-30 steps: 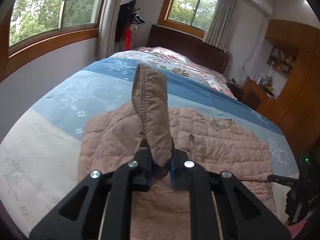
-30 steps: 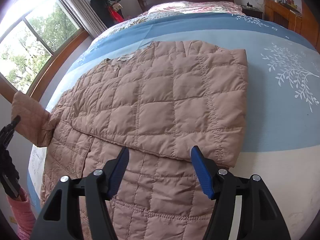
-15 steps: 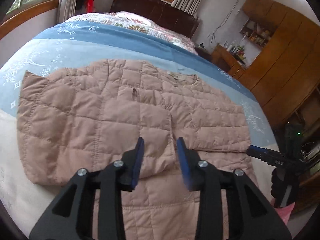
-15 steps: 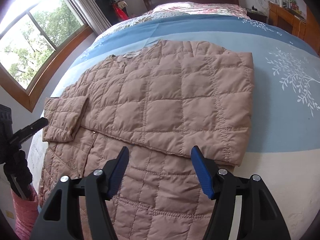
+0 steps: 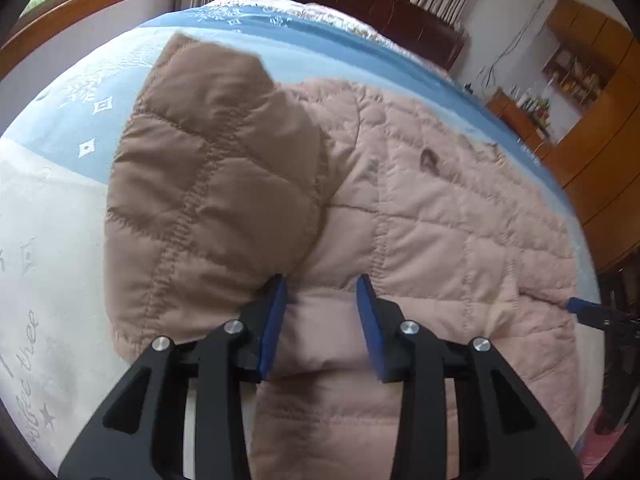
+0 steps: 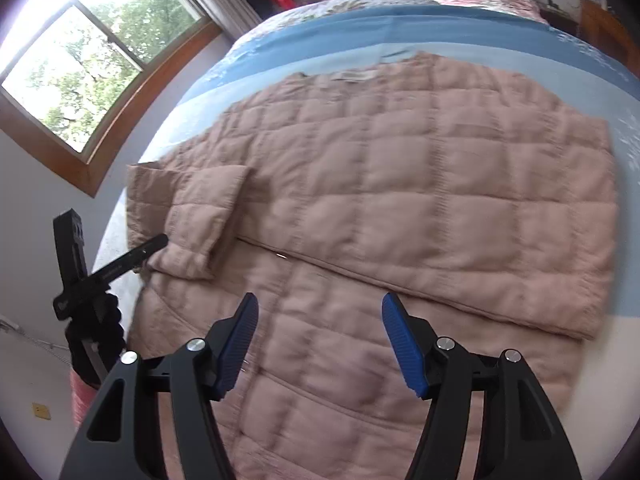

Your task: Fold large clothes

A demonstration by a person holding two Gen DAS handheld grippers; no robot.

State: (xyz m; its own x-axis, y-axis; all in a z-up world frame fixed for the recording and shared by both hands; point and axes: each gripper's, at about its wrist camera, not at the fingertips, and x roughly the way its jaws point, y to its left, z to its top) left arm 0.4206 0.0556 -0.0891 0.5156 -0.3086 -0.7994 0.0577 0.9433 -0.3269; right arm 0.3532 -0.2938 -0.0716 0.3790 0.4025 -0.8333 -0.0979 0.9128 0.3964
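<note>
Jacket: quilted pink-beige jacket point(image 6: 400, 208) lies flat across the blue and white bedspread point(image 6: 600, 92), front up
Left sleeve: sleeve point(image 6: 200, 216) folded inward over the body so the outline narrows for later folds
Left gripper point(image 5: 320, 320): fingers spread, pinching nothing, just beside the sleeve cuff
Right gripper point(image 6: 320, 344): spread wide, empty, hovering above the lower jacket front, likely ready for the hem
Progress: sleeves appear tucked in; body fold not yet done

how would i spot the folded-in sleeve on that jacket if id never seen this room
On the bed with the blue and white cover lies a pinkish-tan quilted jacket. On its window-side edge, the sleeve is a short flap doubled back onto the body, the only raised layer there.
</note>
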